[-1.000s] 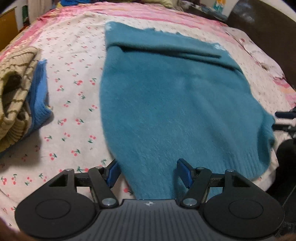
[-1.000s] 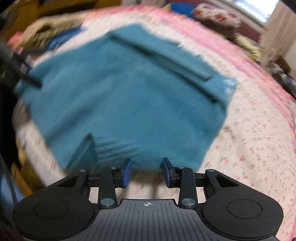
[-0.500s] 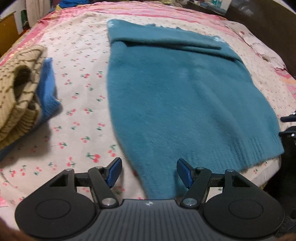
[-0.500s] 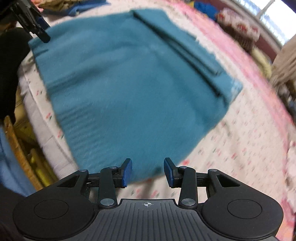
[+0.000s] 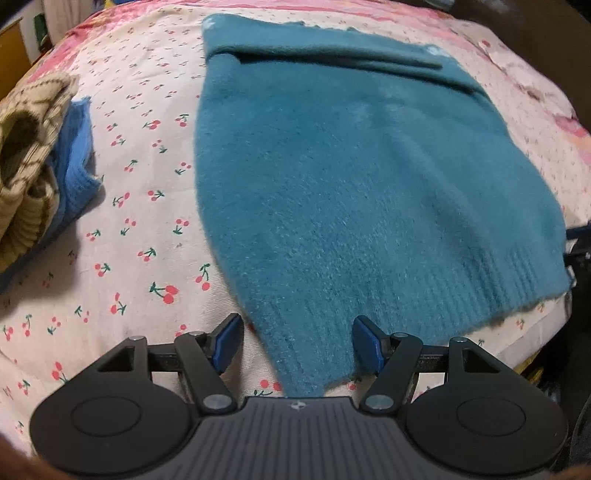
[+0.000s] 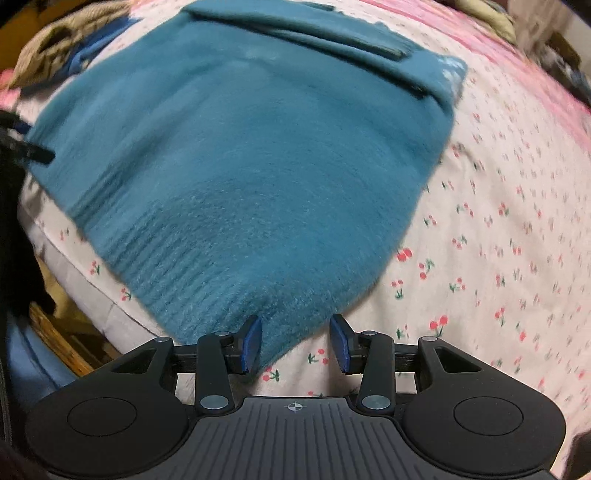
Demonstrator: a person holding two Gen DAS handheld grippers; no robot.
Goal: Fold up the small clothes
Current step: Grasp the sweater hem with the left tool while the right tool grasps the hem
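Note:
A teal fuzzy sweater (image 5: 343,177) lies flat on the cherry-print bed sheet (image 5: 147,221), its sleeves folded across the far end. It also shows in the right wrist view (image 6: 240,166). My left gripper (image 5: 297,341) is open, its jaws standing either side of the near left hem corner. My right gripper (image 6: 295,343) is open over the near right hem corner, whose tip lies between the jaws. The left gripper's tip shows at the left edge of the right wrist view (image 6: 33,151).
A folded pile of a striped tan knit (image 5: 26,158) on a blue garment (image 5: 75,173) lies left of the sweater. The bed edge drops off by the hem (image 6: 85,295). A pink blanket (image 5: 332,5) covers the far end.
Both grippers have moved in closer to the sweater's hem corners. The right one has swung round, and the corner now lies between its jaws. Both have stayed open.

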